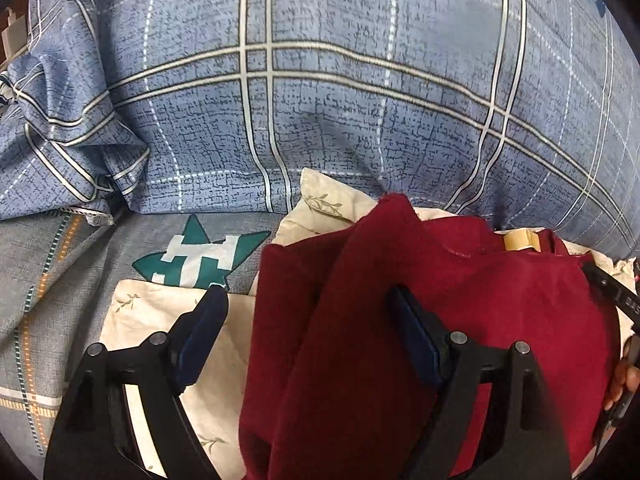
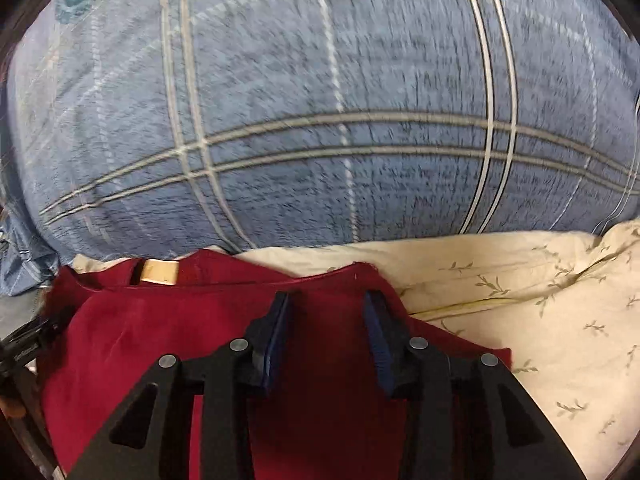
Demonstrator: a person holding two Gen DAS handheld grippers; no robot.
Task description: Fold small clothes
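The dark red garment lay on a cream leaf-print cloth spread over a bed, near the viewer, with a big blue plaid quilt bulging along the far side. By the look of it, this was a soft, light knit with a slightly fuzzy nap: it would drape and sag rather than keep any shape, and would not slip easily between padded fingers. A pale label at the far edge marked the neckline, so the collar pointed away from the person. On its left side a long fold or sleeve ran from near to far, already doubled over the body.

The left tool stood released, its jaws spread wide, one finger over the cream cloth and the other over the red fabric, the folded left edge lying loose between them without being pinched. The right tool was also released, jaws parted more narrowly, hovering over the right shoulder area with red fabric below the gap; its picture was smeared by motion, so contact with the cloth could not be judged.

Sensible places to take hold would be the hem corners or the shoulder seams, where doubled fabric gives the pads something thicker to bite; a grip on a single layer mid-panel would likely just pull up a peak
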